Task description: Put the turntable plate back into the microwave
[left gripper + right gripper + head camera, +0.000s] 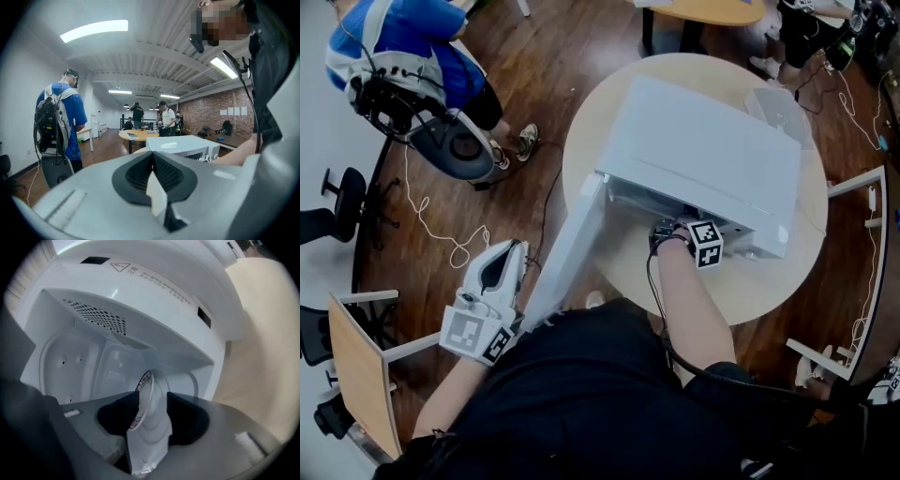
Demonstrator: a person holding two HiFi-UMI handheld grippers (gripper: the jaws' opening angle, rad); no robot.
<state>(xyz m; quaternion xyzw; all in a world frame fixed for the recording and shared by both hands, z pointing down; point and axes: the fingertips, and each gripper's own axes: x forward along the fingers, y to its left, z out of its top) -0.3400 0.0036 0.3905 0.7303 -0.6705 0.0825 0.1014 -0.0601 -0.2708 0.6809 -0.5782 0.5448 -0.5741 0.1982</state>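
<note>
A white microwave (pixel 703 150) stands on a round beige table (pixel 769 291) with its door (pixel 567 253) swung open toward me. My right gripper (pixel 664 232) reaches into the cavity mouth. In the right gripper view a plate with a patterned rim (pixel 142 399) stands on edge between the jaws of my right gripper (pixel 147 397), in front of the white cavity wall (pixel 93 362). The jaws stand wide and the plate leans on one white finger (pixel 157 427). My left gripper (pixel 517 248) hangs beside the open door, shut and empty, and points level across the room (pixel 152 176).
A clear container (pixel 778 108) sits on the table behind the microwave. A person in blue with a backpack (pixel 403 56) stands at the far left, and a cable (pixel 441 225) trails over the wooden floor. Small desks stand at the left (pixel 361 366) and at the right (pixel 862 272).
</note>
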